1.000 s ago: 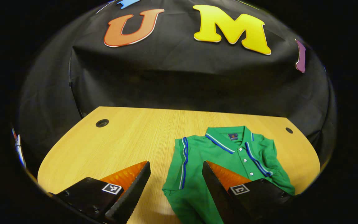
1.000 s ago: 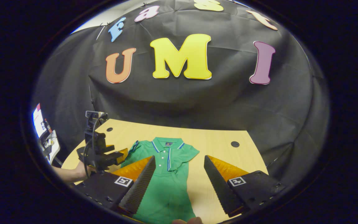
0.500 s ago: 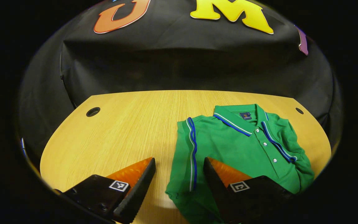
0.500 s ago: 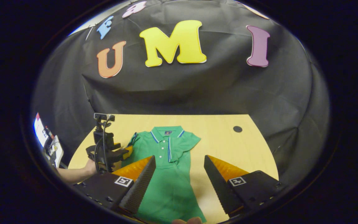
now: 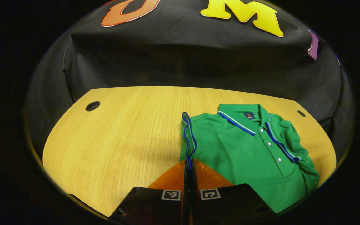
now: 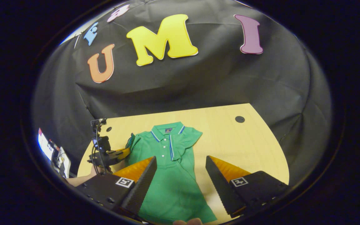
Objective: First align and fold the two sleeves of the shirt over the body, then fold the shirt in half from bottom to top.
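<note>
Half a second ago the left gripper [image 5: 189,165] had its fingers spread on either side of the sleeve edge; now they have come together, pinching the blue-and-white trimmed cuff of the left sleeve [image 5: 187,137] of the green polo shirt [image 5: 245,150], and the trim has buckled into a small raised loop just beyond the fingertips. From the right gripper view the same gripper [image 6: 122,154], held by a hand [image 6: 94,173], sits at the shirt's left shoulder, the side away from the right gripper, with the cuff bunched against it. The polo shirt [image 6: 170,175] lies face up on the wooden table [image 6: 248,147], collar toward the booth wall and hem toward the person, its buttoned placket running down the middle. On the far side from the pinched cuff, the right sleeve [image 6: 190,137] already looks turned in over the chest, though somewhat rumpled. The right gripper [image 6: 180,175] hangs above the lower part of the shirt with its fingers wide apart and nothing between them. With the cuff secured, the remaining sleeve seems ready to be lifted and laid across the body toward the placket; the bottom-to-top fold is not yet begun.
</note>
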